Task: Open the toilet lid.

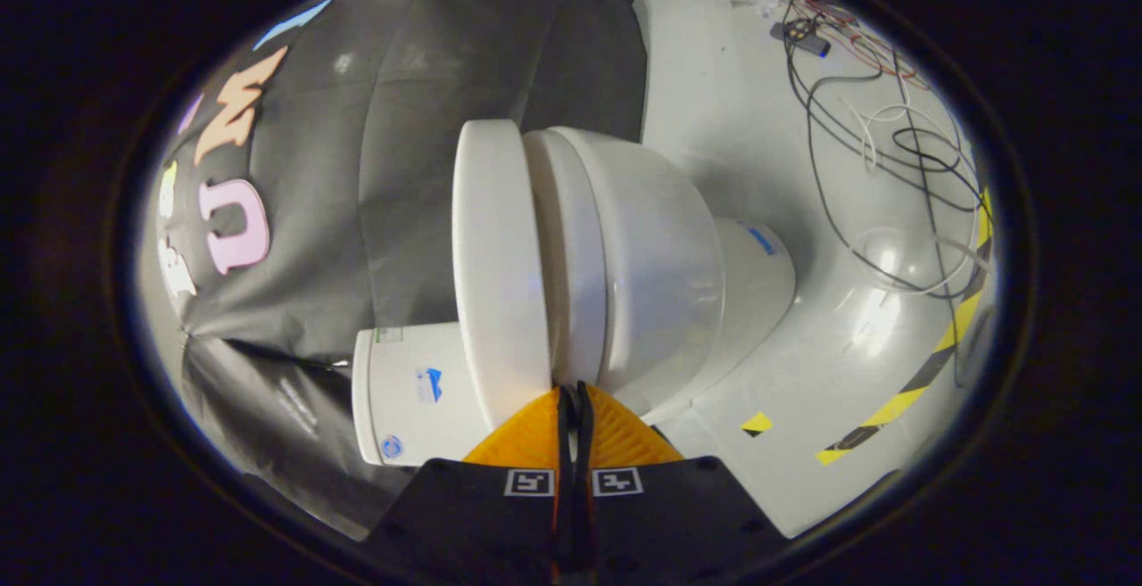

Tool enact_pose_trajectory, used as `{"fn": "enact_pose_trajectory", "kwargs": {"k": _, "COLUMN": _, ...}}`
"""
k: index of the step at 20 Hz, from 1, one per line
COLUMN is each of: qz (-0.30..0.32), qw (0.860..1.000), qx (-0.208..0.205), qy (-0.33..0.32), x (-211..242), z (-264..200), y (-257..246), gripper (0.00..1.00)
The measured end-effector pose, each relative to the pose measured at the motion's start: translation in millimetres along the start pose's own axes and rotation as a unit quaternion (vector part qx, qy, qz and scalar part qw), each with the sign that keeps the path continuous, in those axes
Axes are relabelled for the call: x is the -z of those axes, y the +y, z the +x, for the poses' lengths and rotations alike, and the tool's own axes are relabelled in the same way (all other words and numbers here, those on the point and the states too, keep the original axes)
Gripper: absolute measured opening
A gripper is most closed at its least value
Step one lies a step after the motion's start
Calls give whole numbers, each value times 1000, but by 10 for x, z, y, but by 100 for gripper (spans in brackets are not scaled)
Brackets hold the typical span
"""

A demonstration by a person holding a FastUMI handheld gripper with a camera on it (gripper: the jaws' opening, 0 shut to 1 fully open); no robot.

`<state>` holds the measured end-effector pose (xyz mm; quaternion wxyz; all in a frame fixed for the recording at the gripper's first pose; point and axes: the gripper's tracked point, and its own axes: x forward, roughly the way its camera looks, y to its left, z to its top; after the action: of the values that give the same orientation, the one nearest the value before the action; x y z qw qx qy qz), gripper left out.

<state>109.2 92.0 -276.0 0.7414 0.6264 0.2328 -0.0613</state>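
1. the gripper (572,390) has its orange fingers (526,434) pressed together, gripping nothing.
2. their tips meet the near edge of the toilet lid (496,265), slightly parted from the seat (564,247).
3. cables (892,149) lie on the far floor (732,104).

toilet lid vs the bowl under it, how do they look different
The toilet lid is a thin, flat slab; the bowl is deep and rounded. The lid's front edge sits right at the tips of the gripper, whose orange fingers are pressed together with nothing between them; the bowl lies to their other side and narrows to a base on the floor. Both are glossy white.
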Motion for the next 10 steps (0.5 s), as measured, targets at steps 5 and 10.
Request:
{"fn": "enact_pose_trajectory", "kwargs": {"k": 5, "qz": -6, "qw": 999, "qx": -26, "qy": -24, "x": 31, "z": -141, "y": 404, "gripper": 1}}
{"fn": "enact_pose_trajectory", "kwargs": {"k": 10, "qz": -68, "qw": 997, "qx": -19, "qy": -42, "x": 50, "z": -232, "y": 683, "gripper": 1}}
